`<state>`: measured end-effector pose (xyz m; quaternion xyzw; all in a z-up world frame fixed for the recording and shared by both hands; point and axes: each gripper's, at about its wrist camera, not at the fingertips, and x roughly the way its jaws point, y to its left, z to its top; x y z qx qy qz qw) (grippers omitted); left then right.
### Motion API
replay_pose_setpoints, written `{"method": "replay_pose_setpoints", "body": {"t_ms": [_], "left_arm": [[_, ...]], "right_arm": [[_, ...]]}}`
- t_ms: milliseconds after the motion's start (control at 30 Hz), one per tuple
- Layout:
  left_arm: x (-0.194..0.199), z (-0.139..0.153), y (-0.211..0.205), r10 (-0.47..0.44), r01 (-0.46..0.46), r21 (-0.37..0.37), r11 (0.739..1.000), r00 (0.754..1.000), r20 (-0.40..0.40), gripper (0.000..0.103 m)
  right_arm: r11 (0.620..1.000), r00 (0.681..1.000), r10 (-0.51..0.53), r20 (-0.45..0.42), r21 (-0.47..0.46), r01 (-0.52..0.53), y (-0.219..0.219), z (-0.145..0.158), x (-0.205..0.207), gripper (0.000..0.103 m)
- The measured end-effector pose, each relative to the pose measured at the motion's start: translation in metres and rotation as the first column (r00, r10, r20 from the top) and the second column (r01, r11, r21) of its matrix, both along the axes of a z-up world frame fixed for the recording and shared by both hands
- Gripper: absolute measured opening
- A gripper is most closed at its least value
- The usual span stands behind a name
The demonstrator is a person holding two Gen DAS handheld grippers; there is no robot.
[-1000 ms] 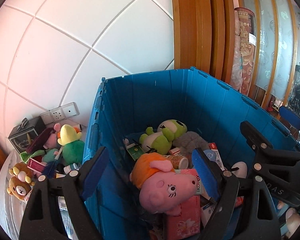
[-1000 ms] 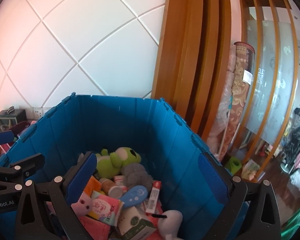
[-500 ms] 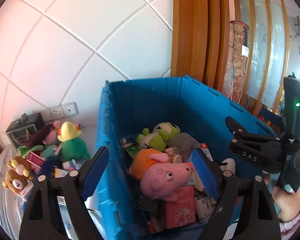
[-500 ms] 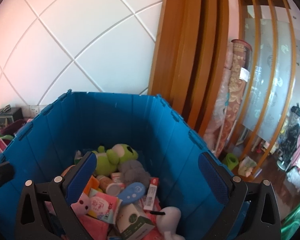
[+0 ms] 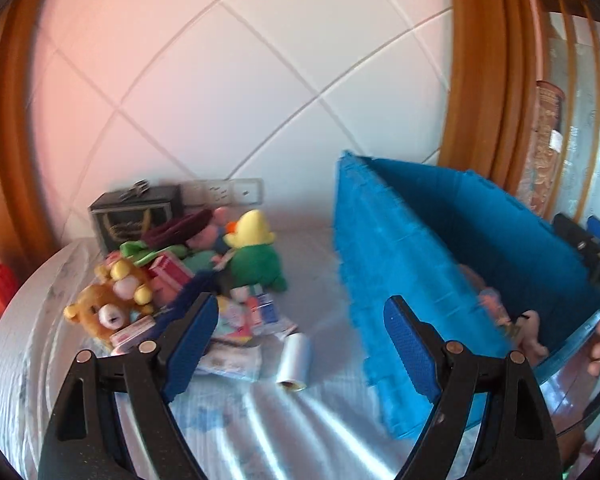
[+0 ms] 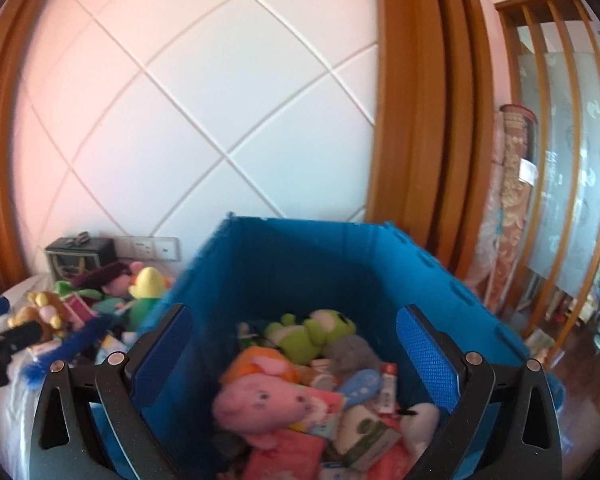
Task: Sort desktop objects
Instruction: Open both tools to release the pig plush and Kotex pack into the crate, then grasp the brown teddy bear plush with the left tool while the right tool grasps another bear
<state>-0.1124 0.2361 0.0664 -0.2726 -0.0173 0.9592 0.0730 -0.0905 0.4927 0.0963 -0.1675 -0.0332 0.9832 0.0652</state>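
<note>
In the left wrist view my left gripper [image 5: 300, 320] is open and empty above the pale tablecloth [image 5: 260, 424]. A small white roll [image 5: 294, 360] lies just beyond its fingertips. Further left is a blurred pile of toys and packets: a brown bear [image 5: 100, 314], a green plush with a yellow head [image 5: 254, 256], pink boxes [image 5: 168, 274]. The blue bin [image 5: 412, 272] stands to the right. My right gripper [image 6: 294, 320] hangs open over the bin [image 6: 308, 264], above a pink pig plush [image 6: 260, 400] and a green frog plush [image 6: 312, 332].
A black box [image 5: 134, 216] and wall sockets [image 5: 228, 192] back the pile by the tiled wall. Wooden door frames [image 6: 416, 120] and a rolled carpet [image 6: 512, 200] stand right of the bin. The round table's edge curves at the left. A hand [image 5: 598, 344] shows beside the bin.
My left gripper has swung left, from above the bin's contents to the table beside the toy pile. The right gripper has shifted a little, so the pig plush now shows beneath it.
</note>
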Motion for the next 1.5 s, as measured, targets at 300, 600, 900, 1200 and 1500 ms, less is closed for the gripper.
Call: {"method": "replay_pose_setpoints", "body": {"t_ms": [300,600,900,1200,1500], "left_arm": [[-0.003,-0.058,-0.144,0.201,-0.196,-0.051,0.979,0.971,0.126,0.085],[-0.03,-0.107,-0.253,0.326,-0.337,0.0,0.941,0.91,0.257,0.085],[-0.095,-0.153,-0.294,0.349,-0.369,0.006,0.929,0.883,0.313,0.085],[-0.168,-0.205,-0.295,0.293,-0.312,-0.015,0.95,0.872,0.391,0.085],[-0.202,-0.232,-0.303,0.287,-0.289,-0.056,0.956,0.871,0.399,0.085]], "right_arm": [[0.985,0.985,0.17,-0.012,-0.032,-0.17,-0.116,0.003,0.002,0.103],[0.947,0.943,0.32,0.091,-0.026,-0.319,-0.227,-0.032,-0.044,0.103],[0.883,0.843,0.468,0.264,-0.096,-0.459,-0.311,-0.103,-0.131,0.103],[0.844,0.75,0.528,0.398,-0.15,-0.515,-0.367,-0.166,-0.218,0.103],[0.8,0.654,0.587,0.477,-0.217,-0.56,-0.417,-0.22,-0.274,0.067]]}}
